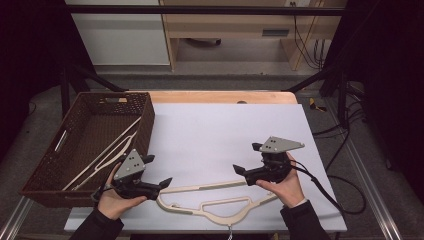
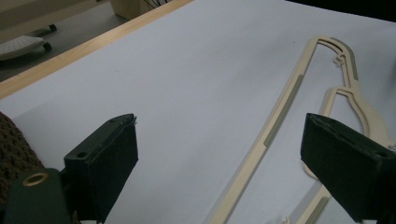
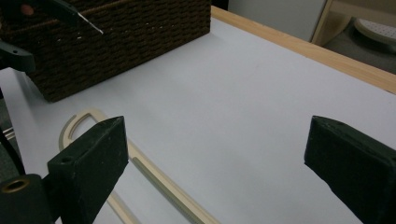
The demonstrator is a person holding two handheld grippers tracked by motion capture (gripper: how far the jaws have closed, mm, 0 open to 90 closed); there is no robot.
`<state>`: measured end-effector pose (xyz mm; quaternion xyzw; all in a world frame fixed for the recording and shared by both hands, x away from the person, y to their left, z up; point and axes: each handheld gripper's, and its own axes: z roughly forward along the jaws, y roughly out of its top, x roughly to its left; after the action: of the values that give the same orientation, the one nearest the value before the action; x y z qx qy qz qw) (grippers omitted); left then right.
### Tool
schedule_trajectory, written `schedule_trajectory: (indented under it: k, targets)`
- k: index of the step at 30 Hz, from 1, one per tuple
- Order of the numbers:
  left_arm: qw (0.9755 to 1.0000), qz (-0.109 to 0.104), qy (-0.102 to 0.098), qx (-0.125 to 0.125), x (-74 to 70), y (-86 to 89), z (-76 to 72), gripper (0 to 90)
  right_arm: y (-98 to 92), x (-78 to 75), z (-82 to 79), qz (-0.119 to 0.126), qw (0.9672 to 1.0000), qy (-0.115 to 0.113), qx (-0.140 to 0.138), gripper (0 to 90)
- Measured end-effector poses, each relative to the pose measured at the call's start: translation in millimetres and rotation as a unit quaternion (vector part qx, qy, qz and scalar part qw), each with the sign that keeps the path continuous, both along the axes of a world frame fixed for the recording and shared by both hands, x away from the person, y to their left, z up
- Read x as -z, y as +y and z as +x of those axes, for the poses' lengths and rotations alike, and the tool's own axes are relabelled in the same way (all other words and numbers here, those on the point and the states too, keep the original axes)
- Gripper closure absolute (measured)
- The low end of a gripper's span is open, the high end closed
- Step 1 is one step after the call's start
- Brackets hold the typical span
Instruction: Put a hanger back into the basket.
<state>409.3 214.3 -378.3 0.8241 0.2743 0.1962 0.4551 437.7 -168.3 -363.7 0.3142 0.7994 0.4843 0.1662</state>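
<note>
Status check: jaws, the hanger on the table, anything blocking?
Left gripper and right gripper: jaws open, empty. Cream hanger flat on white table, ungripped. Basket left, already holding hangers. Nothing blocking.

Brown wicker basket [image 1: 145,120] at the table's [image 1: 225,97] left edge — pale hangers [image 1: 107,152] inside.

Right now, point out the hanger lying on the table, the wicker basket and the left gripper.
hanger on the table [image 1: 220,204], high view, on its lower bar.
wicker basket [image 1: 148,122], high view, on its right wall.
left gripper [image 1: 157,171], high view, between its open jaw tips.
</note>
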Motion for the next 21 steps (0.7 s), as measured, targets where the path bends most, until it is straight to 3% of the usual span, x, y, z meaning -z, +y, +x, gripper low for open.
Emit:
schedule_trajectory:
  k: [8,10,12,15,17,19,20,21]
  targets:
    - [1.0,0.003,-0.001,0.004,1.5,-0.7,-1.8,10.1,14.5,-0.4,-3.1,-0.034,0.9991,0.016,-0.02,6.9]
    - [1.0,0.008,-0.002,0.0,1.9,0.8,-1.0,9.9,24.1,-0.1,-5.7,-0.057,0.9976,0.024,-0.032,7.1]
    - [1.0,0.007,-0.001,0.0,2.0,1.5,-0.4,9.9,26.6,0.1,-6.4,-0.063,0.997,0.029,-0.034,7.1]
    - [1.0,0.007,0.0,-0.004,3.0,3.9,1.4,9.7,41.5,2.1,-9.9,-0.107,0.9922,0.042,-0.048,8.8]
    - [1.0,0.007,0.003,-0.004,4.0,5.5,2.3,9.7,45.2,2.4,-10.7,-0.116,0.9908,0.047,-0.052,8.9]
    - [1.0,0.007,0.004,-0.002,4.9,6.6,3.0,9.6,56.7,3.8,-13.2,-0.141,0.986,0.061,-0.064,9.1]
    - [0.9999,0.01,0.004,-0.003,5.3,7.0,3.3,9.6,56.7,3.8,-13.2,-0.141,0.986,0.061,-0.064,9.1]
    - [0.9999,0.012,0.005,-0.005,5.6,7.6,3.9,9.6,60.5,4.1,-14.7,-0.151,0.9839,0.067,-0.068,9.3]
